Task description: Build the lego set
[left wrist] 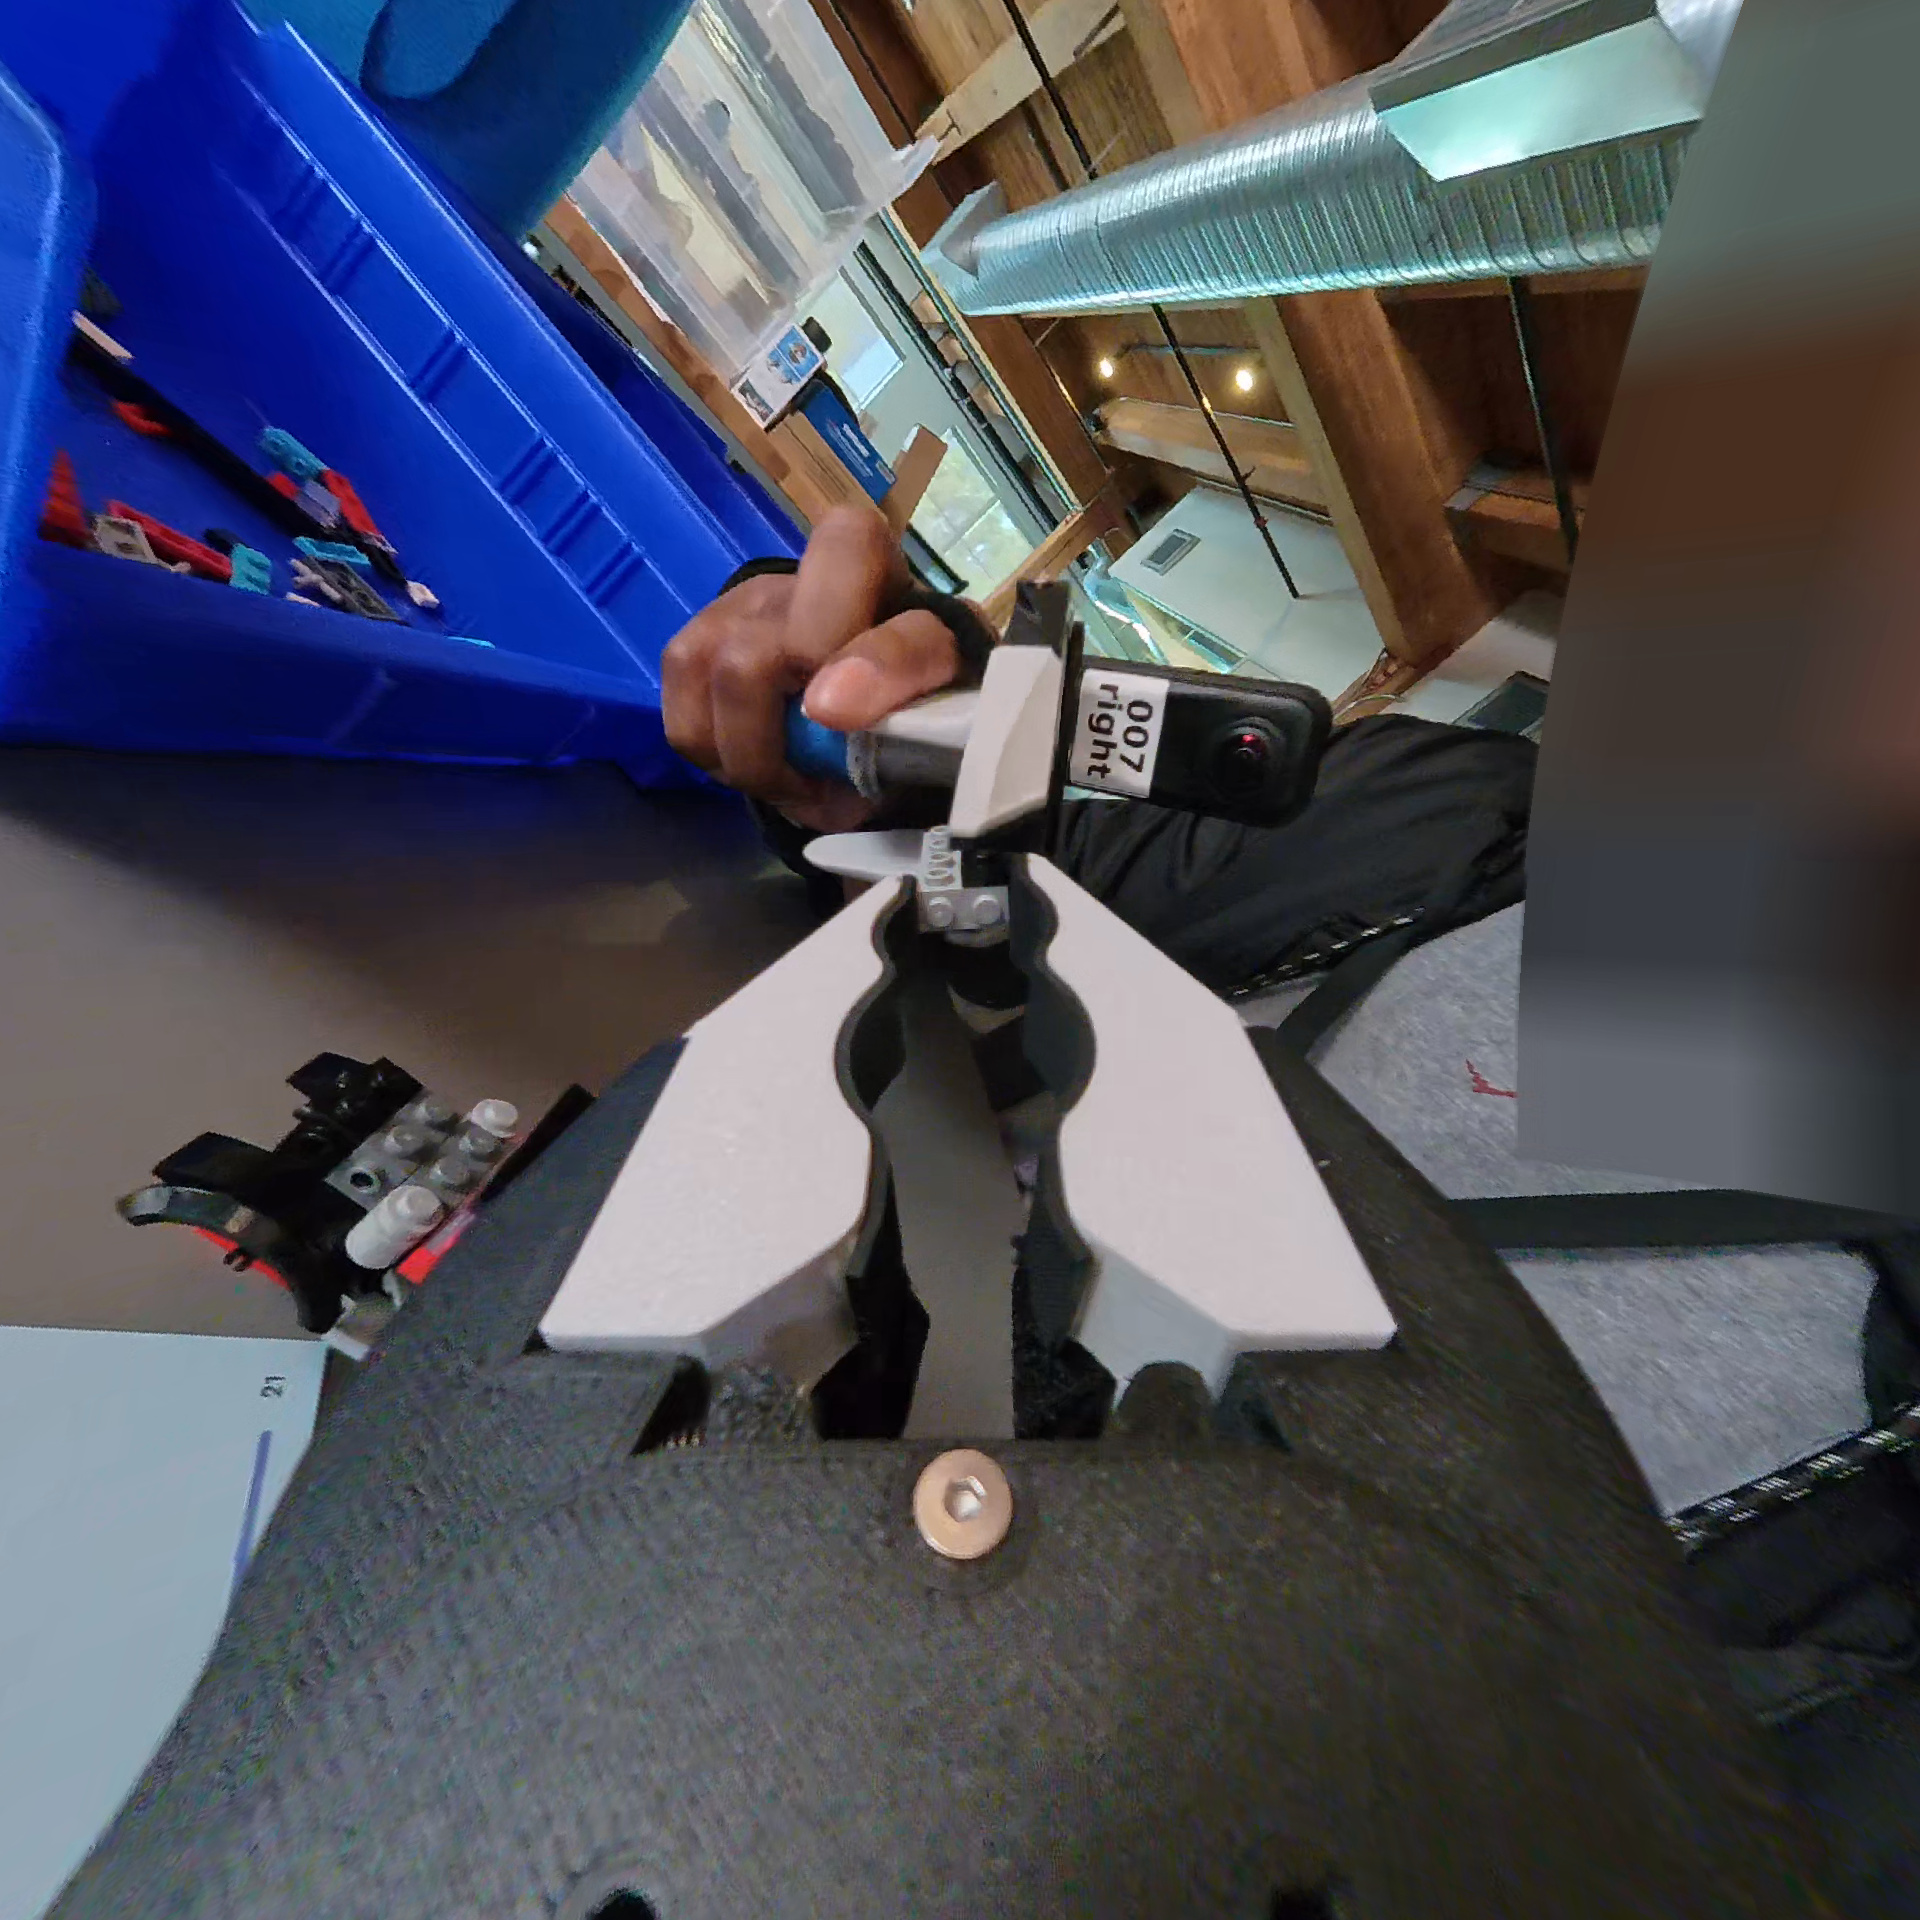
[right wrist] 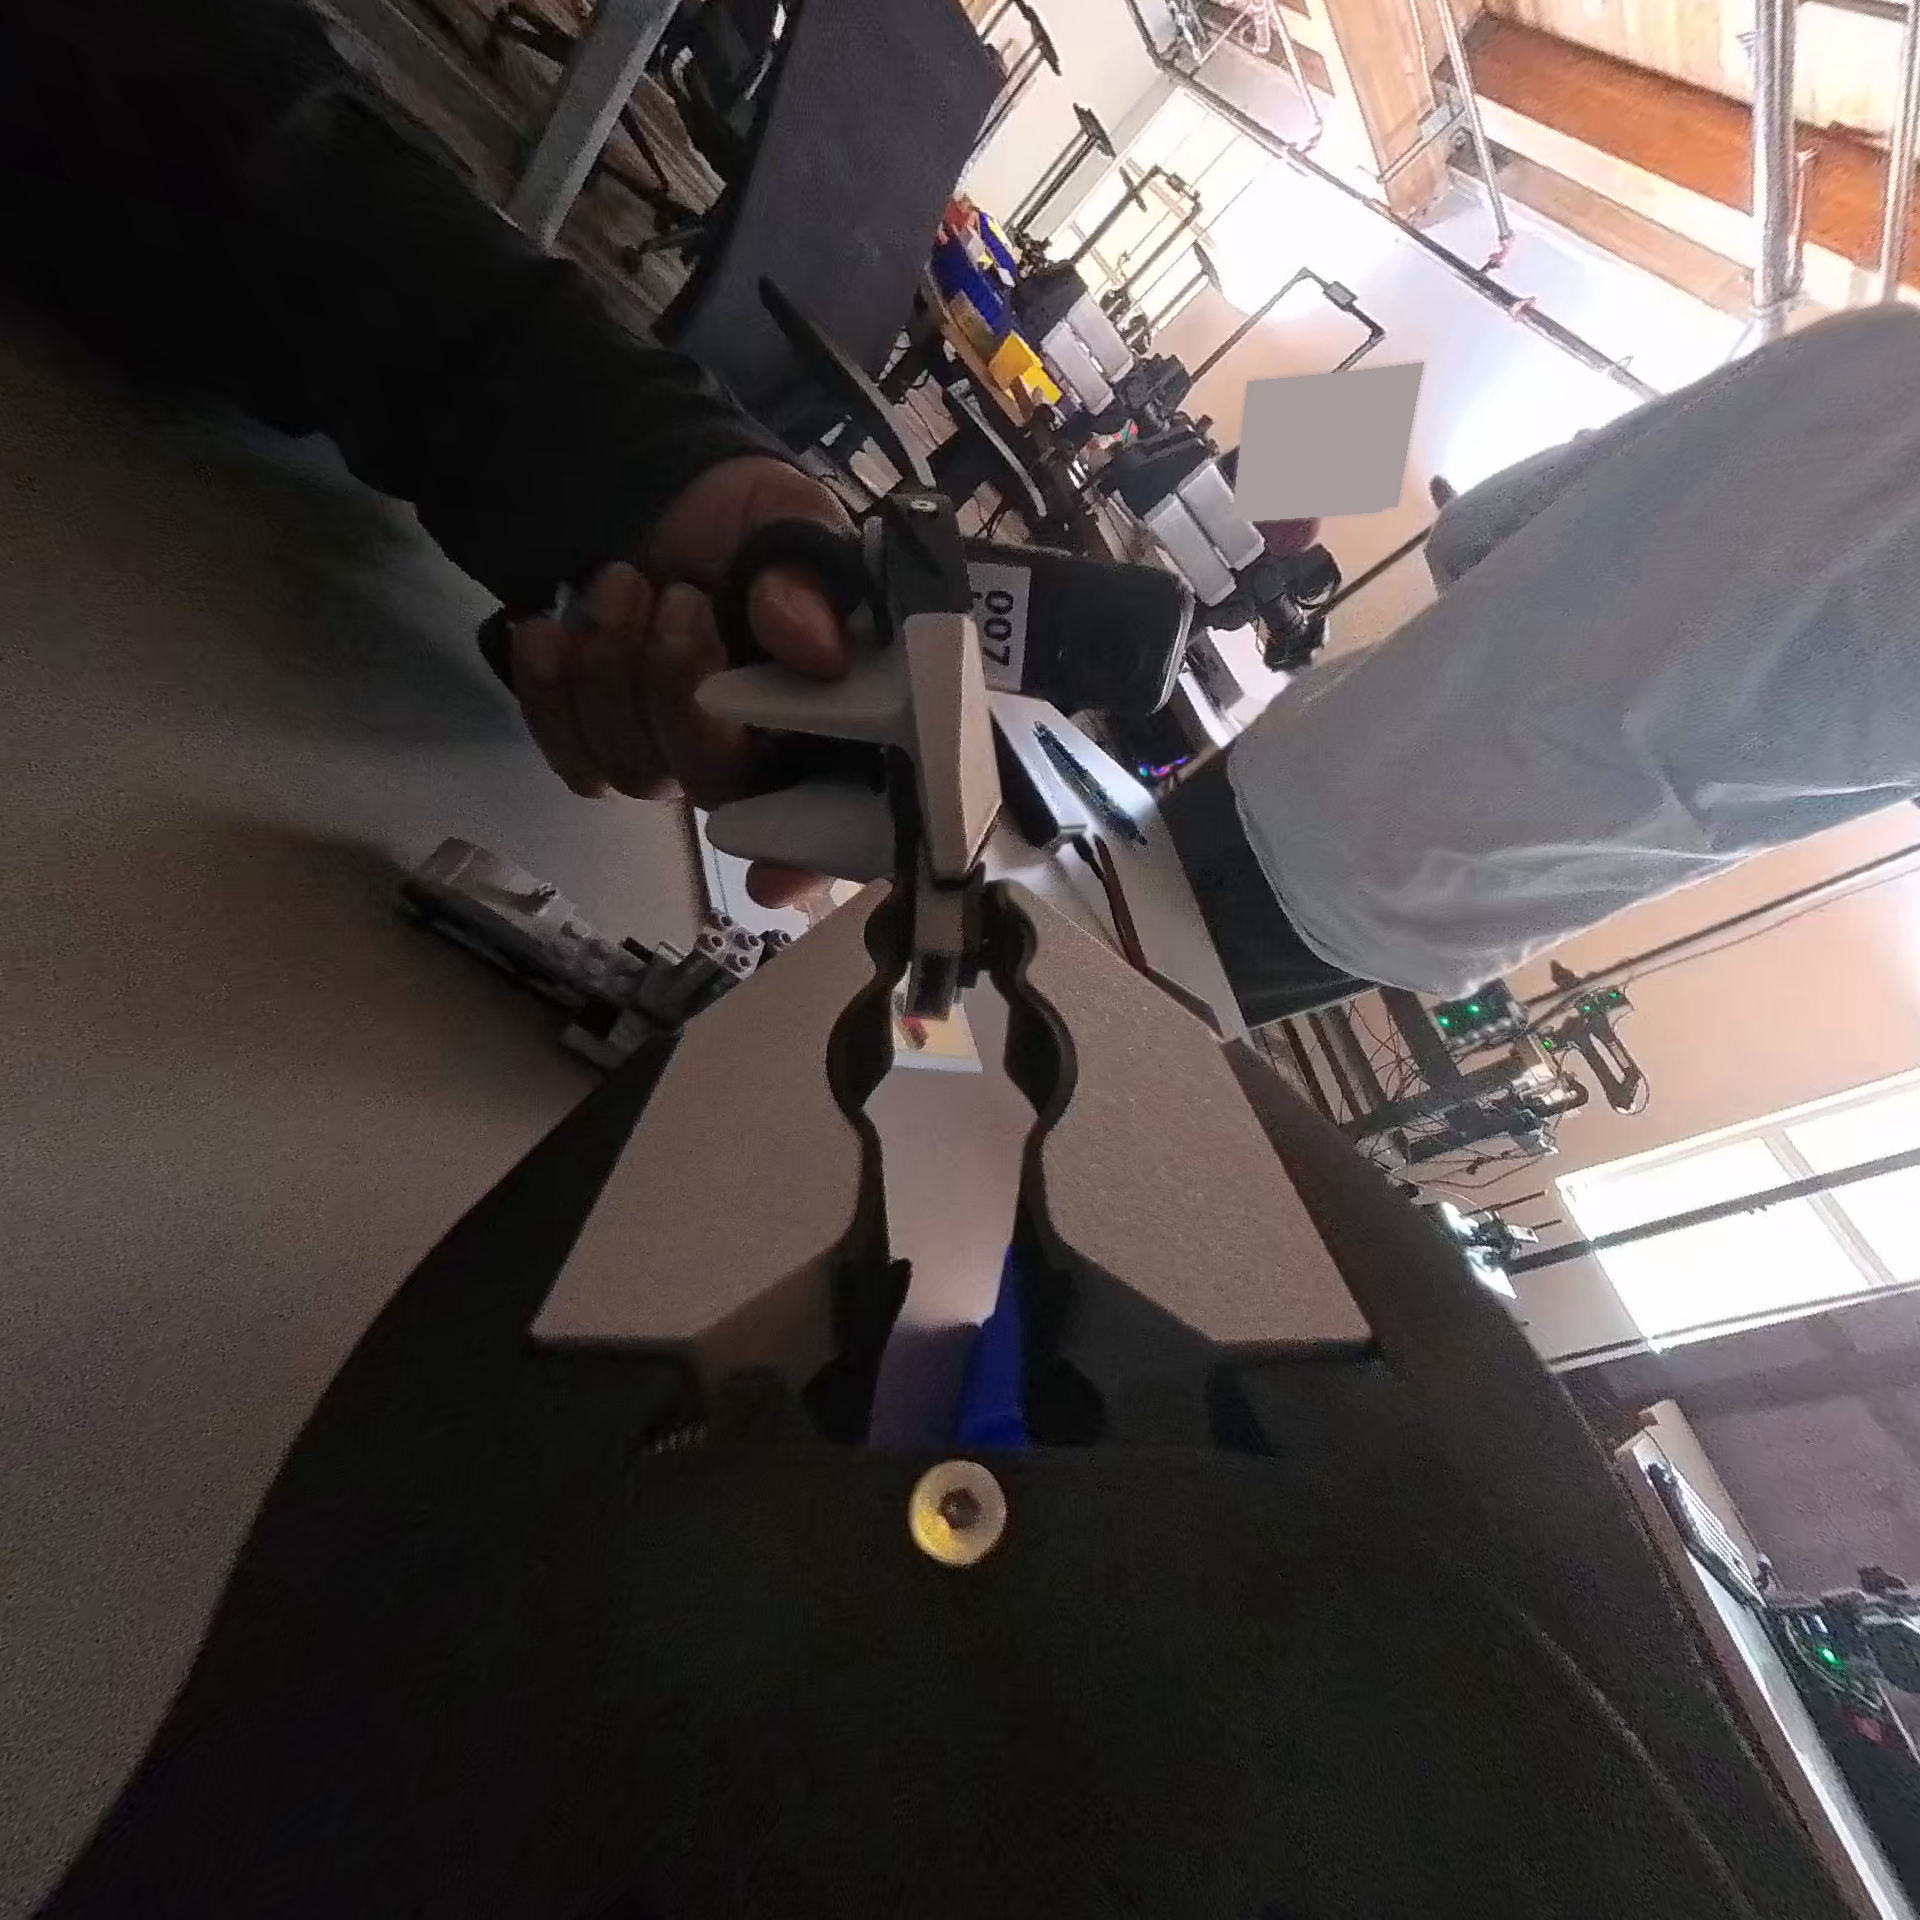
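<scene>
Both grippers meet in the air over the table's edge around one small grey lego piece point(left wrist: 961, 906). My left gripper point(left wrist: 958, 909) is shut on it at its fingertips. My right gripper point(right wrist: 938, 920) is shut around the same piece point(right wrist: 928, 987) from the opposite side. In the left wrist view the right gripper's white fingers point(left wrist: 864, 852) touch the piece from above, with a hand point(left wrist: 758, 675) on the handle. In the right wrist view the left gripper's fingers point(right wrist: 943, 769) reach down between my right jaws. A partly built black and grey model point(left wrist: 343, 1174) lies on the table; it also shows in the right wrist view point(right wrist: 582, 956).
A blue bin point(left wrist: 436, 343) with several loose red, teal and white pieces point(left wrist: 260, 530) stands at the back left. An instruction booklet point(left wrist: 125, 1538) lies by the model. A person's light sleeve point(right wrist: 1558, 675) is close on the right. The grey table point(left wrist: 364, 935) ends near the grippers. Less than 4 cm separates the two grippers' tips.
</scene>
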A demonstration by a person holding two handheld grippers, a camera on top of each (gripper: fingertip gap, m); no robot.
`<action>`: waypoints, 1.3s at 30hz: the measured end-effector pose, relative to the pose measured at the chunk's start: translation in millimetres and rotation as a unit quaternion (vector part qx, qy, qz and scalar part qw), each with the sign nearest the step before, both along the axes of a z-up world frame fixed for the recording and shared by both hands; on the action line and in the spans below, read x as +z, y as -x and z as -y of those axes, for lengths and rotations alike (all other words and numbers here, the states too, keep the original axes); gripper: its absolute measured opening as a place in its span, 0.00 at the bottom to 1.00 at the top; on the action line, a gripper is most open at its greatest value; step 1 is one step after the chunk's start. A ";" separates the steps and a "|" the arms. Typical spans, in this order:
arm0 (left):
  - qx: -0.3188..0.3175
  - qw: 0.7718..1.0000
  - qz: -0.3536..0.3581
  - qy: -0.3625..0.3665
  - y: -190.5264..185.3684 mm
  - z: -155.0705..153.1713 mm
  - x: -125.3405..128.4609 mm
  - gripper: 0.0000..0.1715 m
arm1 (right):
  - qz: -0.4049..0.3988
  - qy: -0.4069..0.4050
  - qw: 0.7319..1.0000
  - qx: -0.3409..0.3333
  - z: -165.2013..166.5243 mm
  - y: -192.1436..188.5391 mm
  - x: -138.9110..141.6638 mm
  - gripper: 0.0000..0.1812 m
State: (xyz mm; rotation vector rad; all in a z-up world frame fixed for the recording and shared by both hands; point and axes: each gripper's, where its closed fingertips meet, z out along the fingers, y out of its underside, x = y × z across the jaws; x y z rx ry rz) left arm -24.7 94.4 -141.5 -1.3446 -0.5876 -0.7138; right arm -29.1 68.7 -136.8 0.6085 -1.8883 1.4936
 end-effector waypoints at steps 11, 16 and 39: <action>-0.010 1.000 0.006 0.002 -2.6 -0.3 -0.7 0.10 | 0.015 -0.006 1.000 0.009 -0.4 -2.3 -1.6 0.08; 0.006 1.000 0.007 -0.001 3.3 2.0 0.6 0.10 | 0.026 0.001 1.000 -0.016 1.0 4.3 -1.4 0.08; 0.364 0.902 -0.227 0.043 71.5 156.2 59.7 0.10 | 0.346 0.032 0.936 -0.058 -3.6 17.4 -41.4 0.35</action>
